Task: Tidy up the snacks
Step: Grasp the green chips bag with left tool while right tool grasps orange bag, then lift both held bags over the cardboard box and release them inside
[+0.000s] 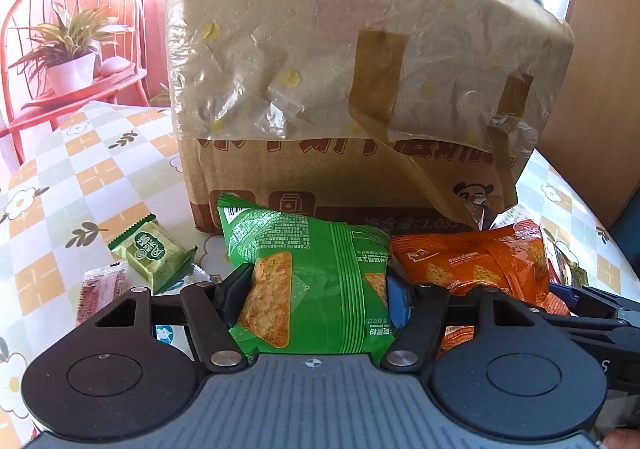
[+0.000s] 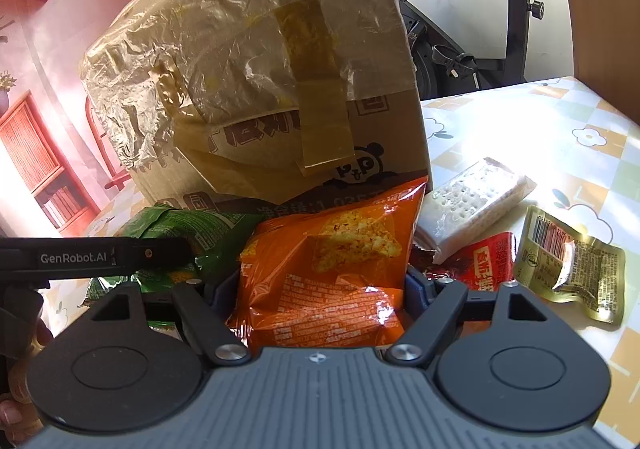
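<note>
My left gripper [image 1: 316, 299] is shut on a green chip bag [image 1: 304, 273], held just in front of a tall cardboard box [image 1: 340, 89] covered in plastic film and tape. My right gripper [image 2: 320, 289] is shut on an orange chip bag [image 2: 332, 269], which also shows in the left wrist view [image 1: 472, 261], beside the green bag [image 2: 180, 225]. The box [image 2: 260, 69] rises right behind both bags. The left gripper's side [image 2: 96, 257] shows at the left of the right wrist view.
On the checked tablecloth [image 1: 80, 177] lie a small green packet [image 1: 154, 255] and a red strip packet [image 1: 100, 289] on the left. On the right lie a cracker pack [image 2: 472, 205], a red packet [image 2: 484, 265] and a gold packet [image 2: 572, 261]. An exercise bike [image 2: 460, 41] stands behind the table.
</note>
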Action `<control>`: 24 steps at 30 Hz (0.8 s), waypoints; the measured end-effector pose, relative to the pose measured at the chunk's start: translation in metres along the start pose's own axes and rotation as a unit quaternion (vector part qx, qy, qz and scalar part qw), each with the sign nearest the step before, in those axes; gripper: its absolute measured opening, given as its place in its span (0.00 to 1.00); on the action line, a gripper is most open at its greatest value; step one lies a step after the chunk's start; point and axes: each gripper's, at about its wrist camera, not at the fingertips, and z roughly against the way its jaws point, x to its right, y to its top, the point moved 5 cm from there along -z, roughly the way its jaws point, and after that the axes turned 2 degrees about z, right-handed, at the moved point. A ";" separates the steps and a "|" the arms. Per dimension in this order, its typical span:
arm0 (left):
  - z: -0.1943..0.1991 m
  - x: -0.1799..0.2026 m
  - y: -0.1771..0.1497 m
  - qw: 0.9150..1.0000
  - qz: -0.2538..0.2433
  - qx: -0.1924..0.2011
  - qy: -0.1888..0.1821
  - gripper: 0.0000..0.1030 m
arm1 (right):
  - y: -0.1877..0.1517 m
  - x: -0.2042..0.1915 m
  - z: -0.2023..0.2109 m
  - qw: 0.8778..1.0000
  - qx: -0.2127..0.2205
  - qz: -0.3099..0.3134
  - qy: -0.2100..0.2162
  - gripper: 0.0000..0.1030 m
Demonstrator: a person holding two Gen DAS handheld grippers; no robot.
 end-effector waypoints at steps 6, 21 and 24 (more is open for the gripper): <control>0.026 -0.014 0.004 1.000 0.013 0.015 0.015 0.67 | -0.001 -0.003 0.014 1.000 -0.007 0.004 0.005 0.76; 0.104 -0.030 0.055 0.991 0.029 0.124 0.049 0.68 | 0.042 -0.023 0.079 0.997 0.075 0.022 0.021 0.76; 0.119 -0.027 0.076 0.988 0.021 0.151 0.034 0.68 | 0.066 -0.029 0.092 0.994 0.103 0.026 0.033 0.76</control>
